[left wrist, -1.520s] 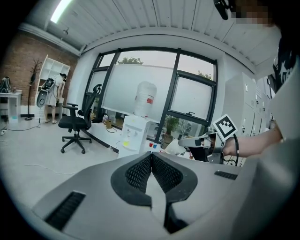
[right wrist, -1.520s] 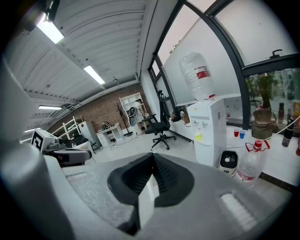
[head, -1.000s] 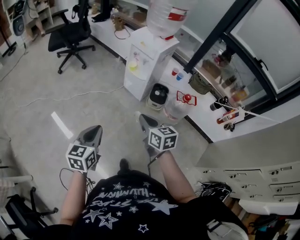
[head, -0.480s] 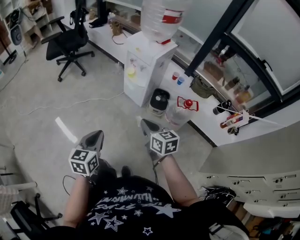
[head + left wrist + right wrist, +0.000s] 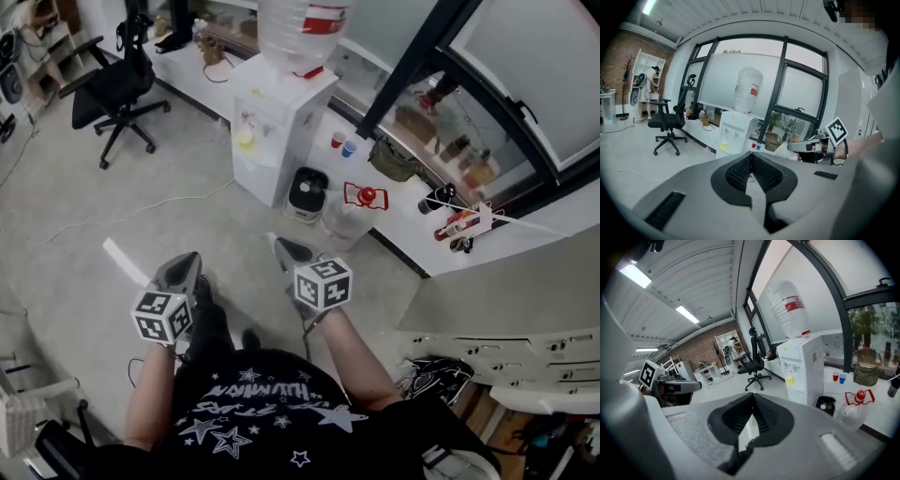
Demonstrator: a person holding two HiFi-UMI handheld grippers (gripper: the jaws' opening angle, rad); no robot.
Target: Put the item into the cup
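A red cup (image 5: 337, 140) and a blue cup (image 5: 350, 148) stand side by side on the white ledge (image 5: 412, 225) to the right of the water dispenser (image 5: 277, 122). They are small in the left gripper view, the red cup (image 5: 753, 146) just beyond the jaws, and they show at right in the right gripper view, red cup (image 5: 836, 376) beside blue cup (image 5: 842, 378). My left gripper (image 5: 187, 262) and right gripper (image 5: 278, 246) are held out over the floor, well short of the cups. Both are shut with nothing between the jaws. I cannot pick out an item for the cup.
A big water bottle (image 5: 300, 28) tops the dispenser. At its foot sit a black appliance (image 5: 307, 192) and a clear jug (image 5: 342, 217) with a red handle (image 5: 366, 195). A black office chair (image 5: 112, 89) stands far left. A white strip (image 5: 122, 261) and a cable lie on the floor.
The person has stepped forward: the dispenser, chair and ledge slid up and left in the head view. Both grippers stay shut and held out in front.
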